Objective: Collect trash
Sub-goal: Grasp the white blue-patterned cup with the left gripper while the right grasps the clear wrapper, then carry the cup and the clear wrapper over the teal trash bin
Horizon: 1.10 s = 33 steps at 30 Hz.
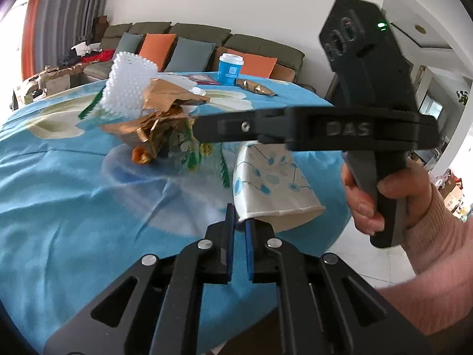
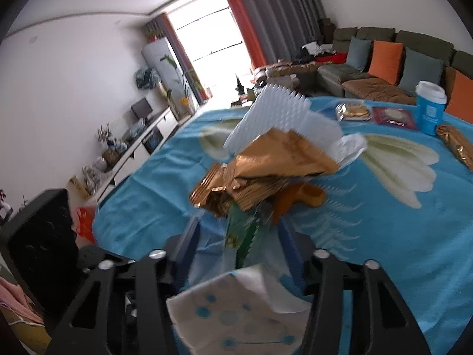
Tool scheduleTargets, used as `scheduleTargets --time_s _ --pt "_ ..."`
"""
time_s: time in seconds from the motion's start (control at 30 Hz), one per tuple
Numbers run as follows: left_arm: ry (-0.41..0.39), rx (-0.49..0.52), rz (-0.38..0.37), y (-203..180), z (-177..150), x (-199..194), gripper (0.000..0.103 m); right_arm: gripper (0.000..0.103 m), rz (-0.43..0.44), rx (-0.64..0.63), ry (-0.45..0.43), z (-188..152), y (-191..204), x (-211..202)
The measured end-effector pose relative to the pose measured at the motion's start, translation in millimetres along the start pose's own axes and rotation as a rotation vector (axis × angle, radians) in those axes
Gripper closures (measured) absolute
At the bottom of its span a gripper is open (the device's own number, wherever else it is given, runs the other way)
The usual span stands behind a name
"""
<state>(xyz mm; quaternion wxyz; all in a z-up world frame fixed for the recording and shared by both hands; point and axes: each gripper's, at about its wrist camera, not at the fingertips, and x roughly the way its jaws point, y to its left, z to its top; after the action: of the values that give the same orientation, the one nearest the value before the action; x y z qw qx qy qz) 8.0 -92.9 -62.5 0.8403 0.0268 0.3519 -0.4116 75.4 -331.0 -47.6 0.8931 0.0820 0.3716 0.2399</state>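
My left gripper (image 1: 239,222) is shut on the rim of a white paper cup with blue dots (image 1: 275,186), held over the near right part of the blue tablecloth (image 1: 74,207). My right gripper (image 2: 239,224) holds a bundle of trash (image 2: 266,171): gold foil wrappers, white bumpy foam, a green wrapper and an orange piece. The bundle also shows in the left wrist view (image 1: 147,118), above and left of the cup. The cup shows below the right gripper (image 2: 236,310).
At the table's far side stand a blue cup with a white lid (image 1: 230,69), a gold wrapper (image 1: 255,88), a dark red packet (image 2: 393,118) and a clear packet of biscuits (image 2: 353,111). A sofa with orange and grey cushions (image 1: 189,50) lies behind.
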Motion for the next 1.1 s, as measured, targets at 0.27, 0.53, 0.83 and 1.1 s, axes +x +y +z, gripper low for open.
scheduleTargets --time_s 0.27,0.53,0.83,1.1 --pt "-0.047 -0.033 0.046 20.4 -19.5 -46.7 0.097 0.090 0.022 -0.009 0.031 -1.3 4.2 -7.4" --pt "-0.136 -0.108 0.130 47.2 -34.2 -96.0 0.098 0.091 0.049 -0.058 0.033 7.5 19.6 -30.0" --pt "-0.221 -0.180 0.266 78.2 -43.7 -143.6 0.098 0.091 0.145 -0.143 0.064 13.3 64.9 -24.8" --pt "-0.273 -0.253 0.370 103.2 -58.2 -179.8 0.098 0.091 0.237 -0.188 0.087 19.6 102.9 9.2"
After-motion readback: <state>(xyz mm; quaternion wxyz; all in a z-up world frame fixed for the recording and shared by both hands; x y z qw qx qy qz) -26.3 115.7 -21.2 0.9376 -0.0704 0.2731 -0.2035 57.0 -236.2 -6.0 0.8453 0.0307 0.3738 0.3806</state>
